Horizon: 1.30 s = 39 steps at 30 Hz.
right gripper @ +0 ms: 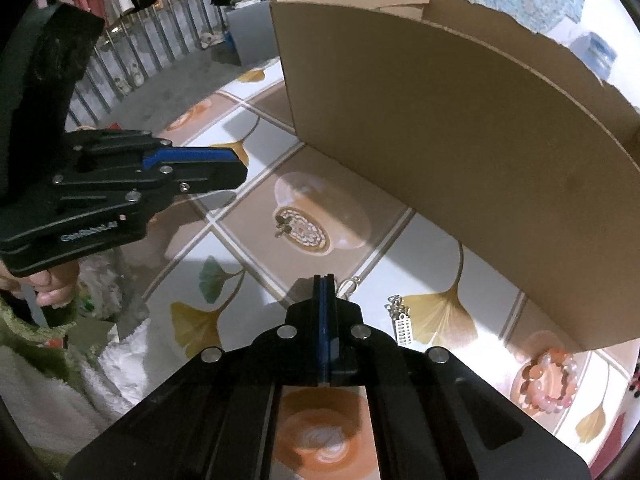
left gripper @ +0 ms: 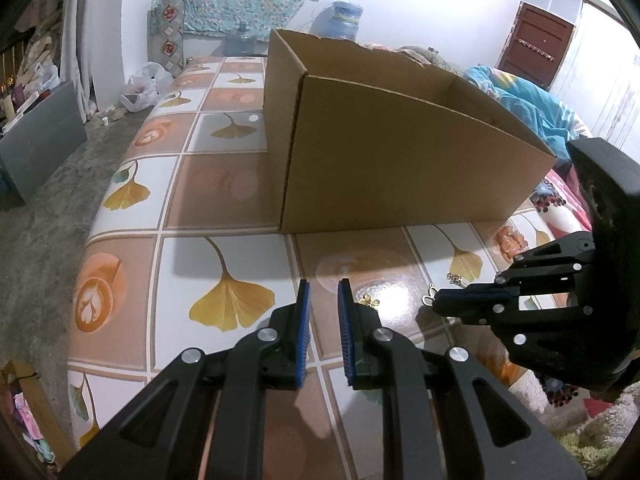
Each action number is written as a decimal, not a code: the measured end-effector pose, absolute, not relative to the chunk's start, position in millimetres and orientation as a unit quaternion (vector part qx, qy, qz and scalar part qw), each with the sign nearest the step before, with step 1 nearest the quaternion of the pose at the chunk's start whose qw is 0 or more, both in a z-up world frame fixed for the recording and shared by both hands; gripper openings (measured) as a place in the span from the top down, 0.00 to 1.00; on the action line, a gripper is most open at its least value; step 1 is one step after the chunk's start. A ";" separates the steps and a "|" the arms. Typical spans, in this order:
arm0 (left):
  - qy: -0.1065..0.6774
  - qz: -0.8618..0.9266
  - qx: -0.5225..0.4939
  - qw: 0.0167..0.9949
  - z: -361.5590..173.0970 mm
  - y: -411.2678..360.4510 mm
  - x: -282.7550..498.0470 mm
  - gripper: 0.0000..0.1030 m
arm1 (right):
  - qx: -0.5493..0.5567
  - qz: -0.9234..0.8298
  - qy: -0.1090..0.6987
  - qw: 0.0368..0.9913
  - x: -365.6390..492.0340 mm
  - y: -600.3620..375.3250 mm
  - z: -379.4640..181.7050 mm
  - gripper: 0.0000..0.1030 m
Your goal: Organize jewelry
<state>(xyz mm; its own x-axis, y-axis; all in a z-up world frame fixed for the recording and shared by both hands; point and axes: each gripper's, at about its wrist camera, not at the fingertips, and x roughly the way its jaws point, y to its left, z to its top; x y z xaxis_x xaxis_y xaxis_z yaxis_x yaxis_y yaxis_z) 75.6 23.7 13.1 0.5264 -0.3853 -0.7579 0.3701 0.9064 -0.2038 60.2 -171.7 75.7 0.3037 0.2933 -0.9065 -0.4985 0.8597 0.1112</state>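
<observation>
A glossy tablecloth (left gripper: 224, 184) printed with square tiles of ginkgo leaves and latte cups covers the work surface, its plastic sheen throwing back a bright glare. On it stands a plain brown cardboard box (left gripper: 400, 168), open at the top, matte and smooth-sided, with a ragged torn edge along its far rim. The left gripper (left gripper: 323, 300), black angular plastic with ribbed blue pads, hovers over the cloth in front of the box with its jaws a narrow gap apart and nothing between them. The right gripper (right gripper: 324, 284) points steeply down at the cloth with its blue pads pressed flat together; a small silver ring earring (right gripper: 347, 285) lies just at the right of its tip, touching or nearly so, and whether the pads pinch any part of it cannot be told. In the left wrist view the same silver loop (left gripper: 429, 297) shows just off the tip of that gripper. The other jewelry lies scattered on the cloth in front of the box: a small gold flower-shaped piece (left gripper: 370, 301) near the left gripper's right finger, a short silver chain with a flat rectangular ladder-like pendant (right gripper: 402, 322) on a yellow ginkgo leaf, a pair of tiny dark studs (right gripper: 282, 226) on a printed cup, and a bracelet of round pink and peach beads (right gripper: 550, 382) near the box's right corner. A hand (right gripper: 50, 288) in a fuzzy green sleeve grips the left tool's handle.
</observation>
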 end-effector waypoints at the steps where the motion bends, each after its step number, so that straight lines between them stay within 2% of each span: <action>1: 0.436 -0.215 -0.009 0.874 13.6 23.8 75.1 0.87 | -0.097 0.246 0.535 0.802 59.5 -170.9 76.5 0.98; 4: 0.435 -0.214 -0.010 0.875 13.8 24.6 74.5 0.87 | -0.098 0.243 0.532 0.805 57.1 -170.1 79.3 0.95; 5: 0.436 -0.213 -0.010 0.874 13.9 25.0 74.5 0.87 | -0.098 0.243 0.532 0.805 56.1 -170.7 79.7 0.87; 7: 0.436 -0.214 -0.009 0.874 13.8 24.8 74.6 0.87 | -0.103 0.240 0.527 0.809 55.3 -171.1 80.2 0.79; 10: 0.435 -0.215 -0.009 0.874 13.8 25.2 73.9 0.87 | -0.108 0.235 0.524 0.812 58.5 -170.3 77.8 0.75; 15: 0.435 -0.215 -0.010 0.874 13.0 24.8 73.1 0.87 | -0.123 0.232 0.521 0.812 59.4 -162.2 69.7 0.76; 16: 0.435 -0.216 -0.009 0.874 13.2 25.0 72.9 0.87 | -0.126 0.232 0.521 0.812 59.7 -160.7 70.2 0.85; 17: 0.435 -0.216 -0.010 0.874 13.3 25.4 72.9 0.87 | -0.123 0.231 0.522 0.812 60.3 -160.7 70.5 0.87; 31: 0.430 -0.220 -0.008 0.876 14.3 24.8 71.4 0.87 | -0.093 0.229 0.525 0.814 60.6 -172.9 72.3 0.87; 39: 0.429 -0.227 -0.004 0.874 14.9 23.3 67.5 0.87 | -0.085 0.230 0.506 0.827 56.4 -177.9 91.0 0.87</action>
<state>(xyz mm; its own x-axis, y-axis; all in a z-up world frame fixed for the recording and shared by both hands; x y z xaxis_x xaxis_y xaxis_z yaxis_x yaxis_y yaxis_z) 67.5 23.3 14.9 0.5288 -0.4008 -0.7481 0.3945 0.8965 -0.2014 56.4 -177.9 91.0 0.3822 0.2946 -0.8759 -0.4666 0.8796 0.0923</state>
